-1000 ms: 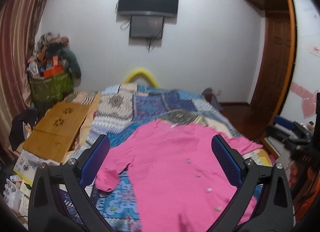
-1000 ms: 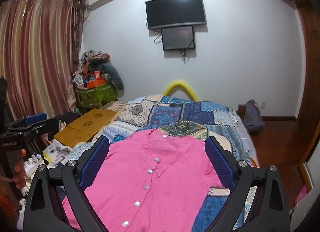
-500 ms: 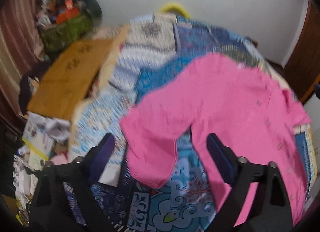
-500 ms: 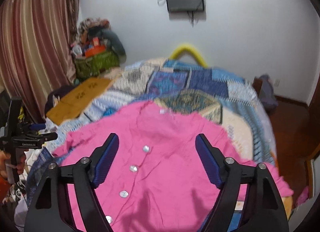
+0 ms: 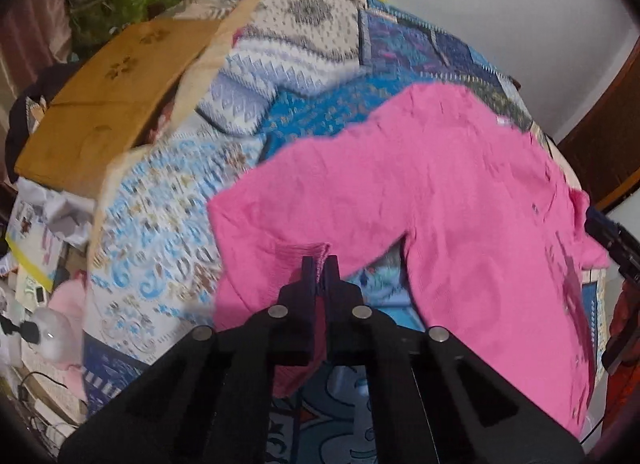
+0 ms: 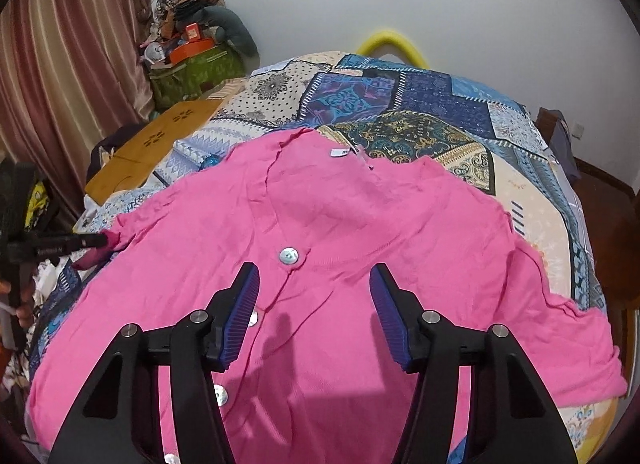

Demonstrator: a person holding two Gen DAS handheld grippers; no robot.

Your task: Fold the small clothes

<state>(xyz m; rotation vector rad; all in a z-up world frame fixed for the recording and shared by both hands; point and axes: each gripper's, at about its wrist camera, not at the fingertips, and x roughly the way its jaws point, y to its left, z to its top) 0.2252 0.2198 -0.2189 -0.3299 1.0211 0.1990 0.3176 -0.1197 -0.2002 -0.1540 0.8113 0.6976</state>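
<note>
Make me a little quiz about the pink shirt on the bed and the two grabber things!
1. True or false: the left gripper is shut on the sleeve of the pink shirt.
2. The right gripper is: A) open above the shirt front, B) shut on a button, C) holding the collar.
3. Fill in: the shirt lies on a patchwork ____.

Key: 1 true; 2 A; 3 bedspread.
</note>
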